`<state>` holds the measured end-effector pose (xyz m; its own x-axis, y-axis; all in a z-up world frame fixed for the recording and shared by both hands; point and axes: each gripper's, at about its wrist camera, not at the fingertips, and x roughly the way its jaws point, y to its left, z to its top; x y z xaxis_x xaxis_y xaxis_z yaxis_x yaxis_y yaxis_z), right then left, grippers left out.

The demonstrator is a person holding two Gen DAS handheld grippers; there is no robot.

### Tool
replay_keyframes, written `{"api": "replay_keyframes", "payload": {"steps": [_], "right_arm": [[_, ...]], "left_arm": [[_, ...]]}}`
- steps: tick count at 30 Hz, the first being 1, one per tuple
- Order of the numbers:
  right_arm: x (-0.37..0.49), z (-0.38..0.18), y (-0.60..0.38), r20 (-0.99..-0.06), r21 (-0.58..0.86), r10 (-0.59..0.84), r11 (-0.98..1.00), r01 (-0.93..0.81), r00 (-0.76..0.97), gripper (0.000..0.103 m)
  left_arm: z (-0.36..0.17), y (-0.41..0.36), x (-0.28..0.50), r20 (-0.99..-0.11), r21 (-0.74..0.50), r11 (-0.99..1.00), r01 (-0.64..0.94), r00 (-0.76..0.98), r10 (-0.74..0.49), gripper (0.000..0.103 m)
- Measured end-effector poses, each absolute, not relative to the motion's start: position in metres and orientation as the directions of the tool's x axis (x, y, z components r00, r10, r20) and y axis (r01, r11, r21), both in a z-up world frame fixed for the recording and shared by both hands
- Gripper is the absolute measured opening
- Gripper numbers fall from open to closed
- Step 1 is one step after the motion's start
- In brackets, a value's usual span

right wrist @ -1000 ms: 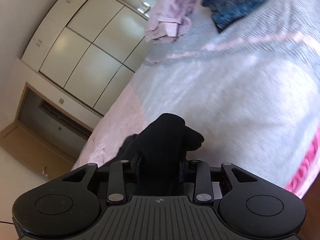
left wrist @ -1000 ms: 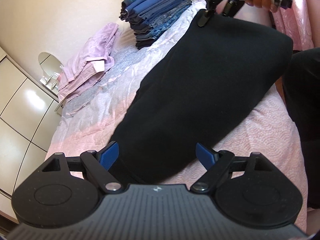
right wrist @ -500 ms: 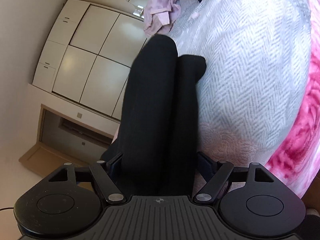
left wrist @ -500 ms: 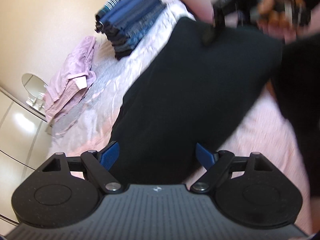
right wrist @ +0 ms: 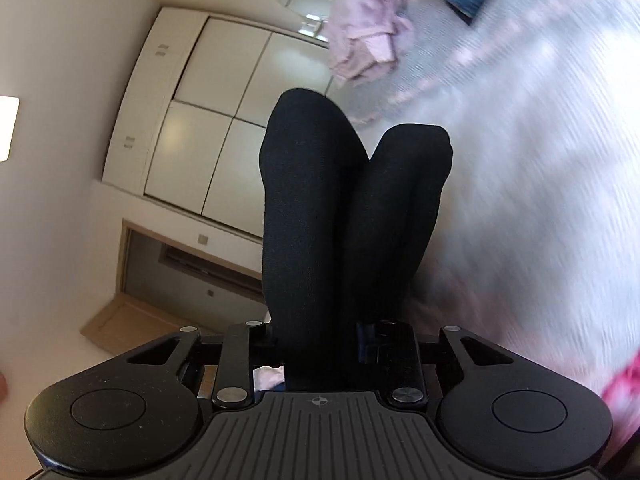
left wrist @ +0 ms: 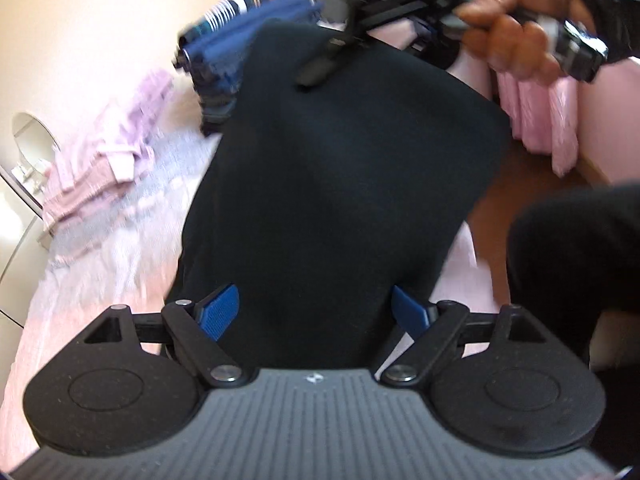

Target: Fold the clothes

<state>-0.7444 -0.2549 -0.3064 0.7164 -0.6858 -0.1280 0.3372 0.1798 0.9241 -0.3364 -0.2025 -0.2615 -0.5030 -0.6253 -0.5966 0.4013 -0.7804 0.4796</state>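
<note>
black garment (left wrist: pixel 340 184) stretches between the right gripper (right wrist: pixel 320 336), clamped on its bunched edge, and the spread-fingered left gripper (left wrist: pixel 316 312).

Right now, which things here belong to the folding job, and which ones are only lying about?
Job:
black garment
left gripper, open around its near edge
right gripper, shut on its far end

Lying about:
stack of folded blue clothes
lilac garment
round mirror
</note>
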Motion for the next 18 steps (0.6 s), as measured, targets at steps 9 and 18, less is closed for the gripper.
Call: {"api": "replay_keyframes", "payload": {"steps": [9,18], "right_arm": [[-0.645,-0.069,-0.243,-0.295,0.303,-0.724,0.548,0.78,0.623,0.03],[-0.336,-0.179,-0.14,-0.497,-0.387,-0.67,0.74,0.55,0.552,0.031]], "left_arm": [[-0.206,-0.167,-0.304,-0.403,0.475,-0.641,0.603,-0.499,-0.767,0.079],[-0.24,-0.043,-0.1,-0.55,0.433,-0.362,0.825,-0.077,-0.832,0.079]]}}
